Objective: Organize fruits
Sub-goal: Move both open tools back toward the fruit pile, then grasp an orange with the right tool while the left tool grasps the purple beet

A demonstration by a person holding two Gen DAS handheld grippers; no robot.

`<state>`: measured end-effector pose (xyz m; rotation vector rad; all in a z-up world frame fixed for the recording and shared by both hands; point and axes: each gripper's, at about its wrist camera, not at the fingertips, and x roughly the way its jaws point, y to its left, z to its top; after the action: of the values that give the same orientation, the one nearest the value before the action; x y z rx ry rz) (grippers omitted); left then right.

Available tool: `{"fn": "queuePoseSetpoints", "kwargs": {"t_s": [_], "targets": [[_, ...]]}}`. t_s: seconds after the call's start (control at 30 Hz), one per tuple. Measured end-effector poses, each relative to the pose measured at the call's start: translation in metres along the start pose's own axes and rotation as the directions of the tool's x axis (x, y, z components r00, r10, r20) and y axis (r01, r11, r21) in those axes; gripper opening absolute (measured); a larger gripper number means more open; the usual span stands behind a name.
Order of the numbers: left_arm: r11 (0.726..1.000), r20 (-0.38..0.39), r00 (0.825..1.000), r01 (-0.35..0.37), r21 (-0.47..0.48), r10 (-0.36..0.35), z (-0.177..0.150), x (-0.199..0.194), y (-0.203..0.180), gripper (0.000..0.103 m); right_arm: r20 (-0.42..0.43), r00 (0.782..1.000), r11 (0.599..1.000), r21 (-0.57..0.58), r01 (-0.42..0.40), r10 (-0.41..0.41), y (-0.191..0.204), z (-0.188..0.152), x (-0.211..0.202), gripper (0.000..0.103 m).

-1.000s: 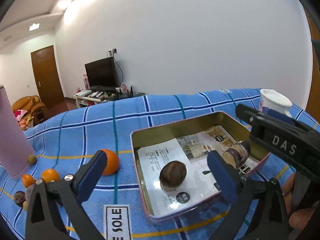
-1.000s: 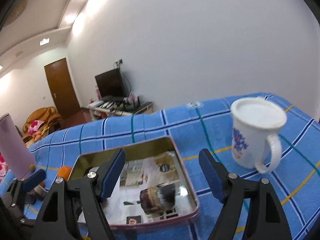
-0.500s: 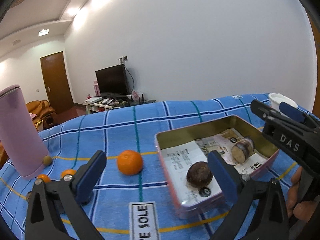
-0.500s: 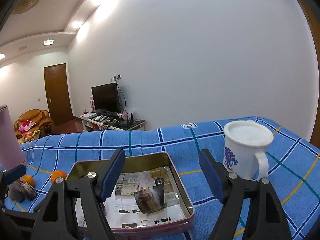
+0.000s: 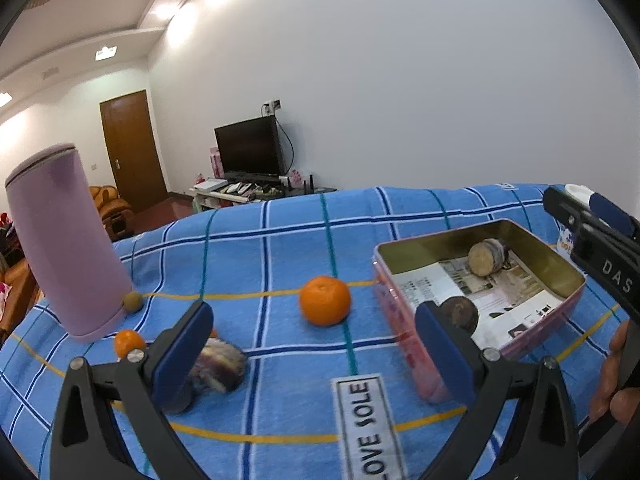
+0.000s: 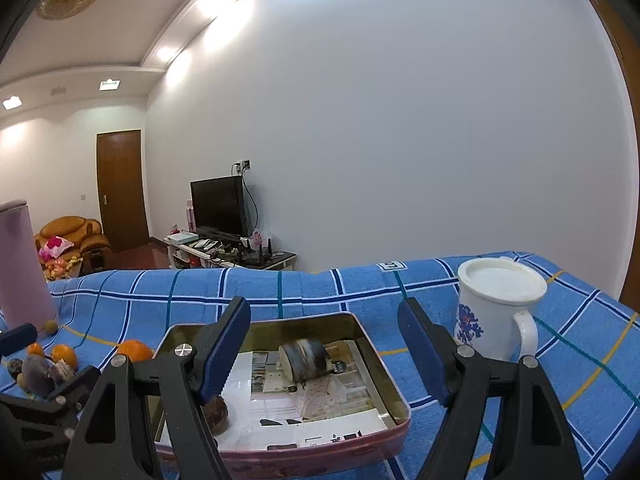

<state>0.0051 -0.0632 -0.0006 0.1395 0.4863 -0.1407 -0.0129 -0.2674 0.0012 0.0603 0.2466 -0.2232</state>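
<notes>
Left gripper [image 5: 312, 348] has swung off the tin [image 5: 560, 304] toward the loose fruit over the last second, jaws spread wide and empty, so the next pick looks lined up; two dark fruits already sit in the tin. Orange [image 5: 325, 300] lies on the blue checked surface [image 5: 280, 240] just ahead of the gap and about centred between the jaws, with a blurred purple fruit [image 5: 218, 366], possibly a passion fruit, just beside the left jaw. Right gripper [image 6: 322, 354] hovers over the tin, jaws also spread, holding nothing.
</notes>
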Motion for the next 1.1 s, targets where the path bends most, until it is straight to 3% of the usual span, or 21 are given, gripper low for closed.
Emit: {"fn": "queuePoseSetpoints", "kwargs": {"t_s": [0.37, 0.7, 0.87, 0.93, 1.0, 1.1], "targets": [[0.998, -0.013, 0.998, -0.057, -0.007, 0.057, -0.003, 0.004, 0.06, 0.103, -0.031, 0.999, 0.998, -0.046, -0.04, 0.038, 0.034, -0.002, -0.005, 0.077], [0.998, -0.114, 0.993, -0.03, -0.057, 0.023, -0.015, 0.02, 0.111, 0.103, -0.118, 0.988, 0.986, -0.121, -0.118, 0.104, 0.093, -0.011, 0.003, 0.077], [0.999, -0.154, 0.988, -0.008, -0.034, 0.003, -0.018, 0.019, 0.128, 0.103, -0.185, 0.971, 0.97, -0.157, -0.185, 0.155, 0.124, -0.016, 0.011, 0.077], [0.998, -0.177, 0.983, 0.042, -0.038, -0.048, -0.02, 0.02, 0.136, 0.103, -0.208, 0.963, 0.964, -0.163, -0.209, 0.174, 0.135, -0.014, 0.014, 0.077], [0.993, -0.209, 0.971, 0.106, -0.05, -0.114, -0.023, 0.023, 0.144, 0.103, -0.243, 0.948, 0.955, -0.163, -0.249, 0.206, 0.148, -0.012, 0.021, 0.077], [0.991, -0.235, 0.963, 0.118, -0.062, -0.13, -0.027, 0.027, 0.15, 0.103, -0.313, 0.92, 0.936, -0.182, -0.301, 0.235, 0.173, -0.01, 0.035, 0.076]]}}
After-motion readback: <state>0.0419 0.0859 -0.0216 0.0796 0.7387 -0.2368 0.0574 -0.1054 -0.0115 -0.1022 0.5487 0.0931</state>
